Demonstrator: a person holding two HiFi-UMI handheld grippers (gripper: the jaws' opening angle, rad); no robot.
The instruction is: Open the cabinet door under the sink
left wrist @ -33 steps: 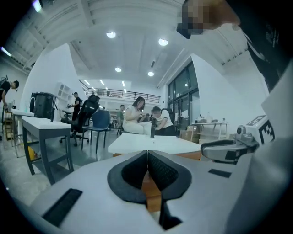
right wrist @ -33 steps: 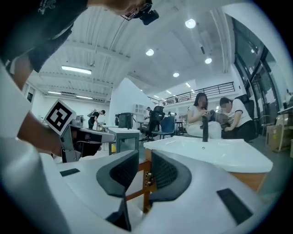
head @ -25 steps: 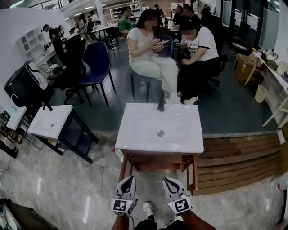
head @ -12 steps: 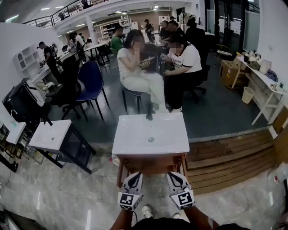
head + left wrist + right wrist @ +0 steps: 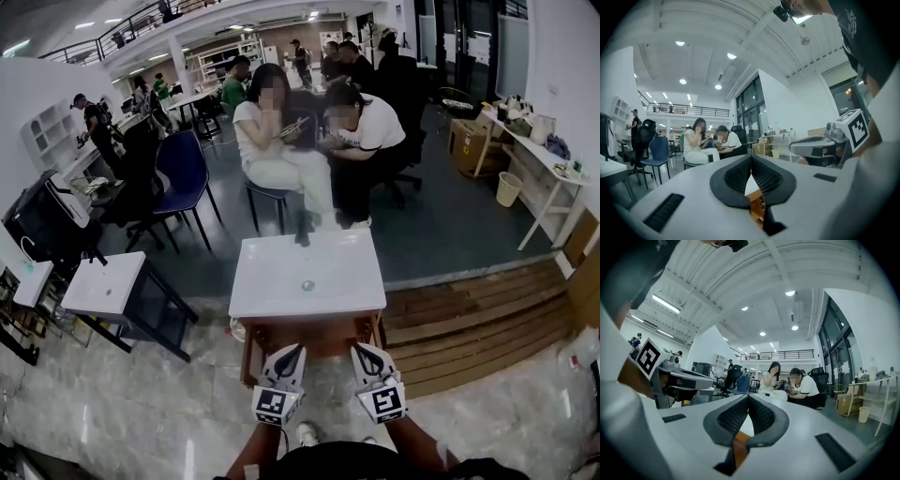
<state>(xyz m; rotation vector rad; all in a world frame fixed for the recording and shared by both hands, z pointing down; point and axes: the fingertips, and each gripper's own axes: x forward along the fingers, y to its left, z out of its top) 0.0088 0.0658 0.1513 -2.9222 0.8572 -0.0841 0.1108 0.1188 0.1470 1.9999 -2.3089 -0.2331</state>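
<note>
Claws both closed, empty, left claw [image 5: 297, 349] and right claw [image 5: 357, 347] risen toward cabinet [image 5: 309, 336]

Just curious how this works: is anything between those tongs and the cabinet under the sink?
Nothing visible. The left tongs and right tongs, both shut and empty, point at the wooden cabinet under the sink; only floor lies between.

So the white rectangular sink top [image 5: 307, 277] sits on a brown wooden cabinet [image 5: 314, 336], dead centre. The left gripper [image 5: 292, 351] and right gripper [image 5: 362, 349] are side by side just in front of it. A second white sink on a black stand [image 5: 103, 281] is off to the left and the wooden plank decking [image 5: 469, 323] is on the right. Two seated people [image 5: 281, 155] and a blue plastic chair [image 5: 183, 169] are behind.
</note>
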